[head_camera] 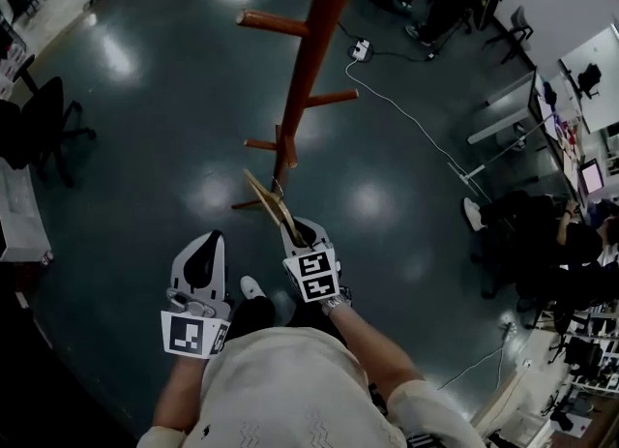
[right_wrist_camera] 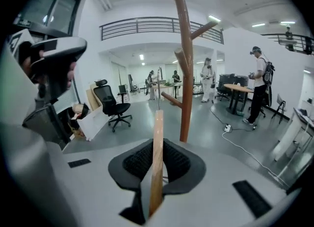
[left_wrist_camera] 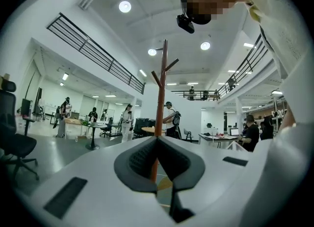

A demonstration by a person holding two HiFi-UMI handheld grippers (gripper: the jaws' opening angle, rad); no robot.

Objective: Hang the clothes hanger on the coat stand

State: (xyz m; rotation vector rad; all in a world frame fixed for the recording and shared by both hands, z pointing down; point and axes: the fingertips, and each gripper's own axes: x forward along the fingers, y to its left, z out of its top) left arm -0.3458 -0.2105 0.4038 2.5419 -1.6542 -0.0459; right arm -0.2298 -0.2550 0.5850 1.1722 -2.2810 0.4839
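Observation:
The coat stand [head_camera: 311, 59] is a red-brown wooden pole with short pegs, rising just ahead of me. In the right gripper view the coat stand [right_wrist_camera: 186, 74] is a short way beyond the jaws. A pale wooden clothes hanger [head_camera: 268, 202] with a thin metal hook [right_wrist_camera: 158, 88] is held edge-on by my right gripper [head_camera: 298, 233], which is shut on it. The hanger [right_wrist_camera: 156, 162] stands upright between the black pads and sits near the stand's lower pegs without touching them. My left gripper [head_camera: 205, 248] hangs lower left, shut and holding nothing; its view shows the stand [left_wrist_camera: 161, 88] ahead.
A black office chair [head_camera: 44, 127] stands at the left. A power strip [head_camera: 361, 48] with a white cable lies on the dark floor behind the stand. Desks and seated people [head_camera: 571, 233] fill the right side. Another person [right_wrist_camera: 259, 84] stands by a table.

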